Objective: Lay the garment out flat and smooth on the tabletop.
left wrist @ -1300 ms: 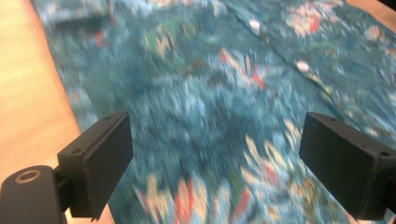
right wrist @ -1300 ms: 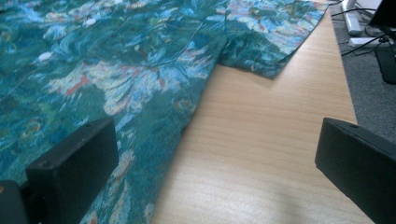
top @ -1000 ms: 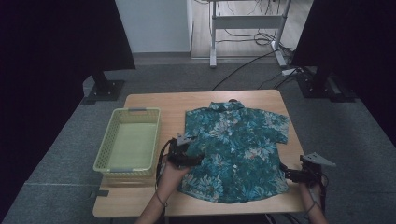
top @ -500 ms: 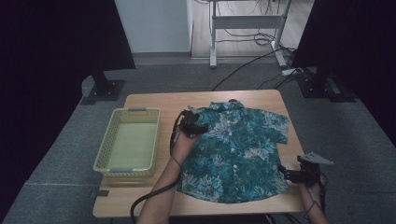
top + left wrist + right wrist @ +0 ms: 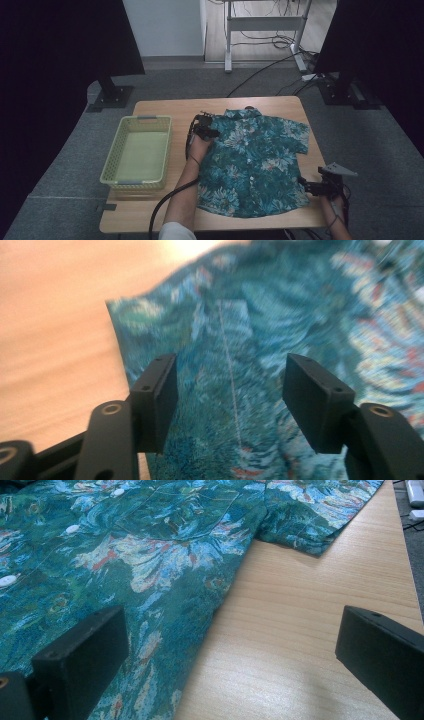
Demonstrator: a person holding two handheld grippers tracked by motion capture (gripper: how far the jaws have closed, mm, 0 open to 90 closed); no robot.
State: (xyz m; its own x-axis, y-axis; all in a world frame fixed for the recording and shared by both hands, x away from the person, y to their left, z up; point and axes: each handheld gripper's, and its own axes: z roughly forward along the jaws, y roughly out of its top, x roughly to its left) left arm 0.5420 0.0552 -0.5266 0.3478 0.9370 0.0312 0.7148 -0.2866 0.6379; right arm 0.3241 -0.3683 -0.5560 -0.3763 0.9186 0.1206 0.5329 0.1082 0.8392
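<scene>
A teal flowered shirt (image 5: pixel 257 160) lies spread flat on the wooden table (image 5: pixel 165 107), collar toward the far edge. A yellow basket (image 5: pixel 137 150) stands just beside it on the left. The left gripper (image 5: pixel 209 125) sits over the shirt's far left sleeve; in the left gripper view its jaws stand apart above the fabric (image 5: pixel 250 340), gripping nothing. The right gripper (image 5: pixel 312 187) rests at the shirt's near right hem, jaws spread wide, one over cloth (image 5: pixel 125 555), one over bare wood.
</scene>
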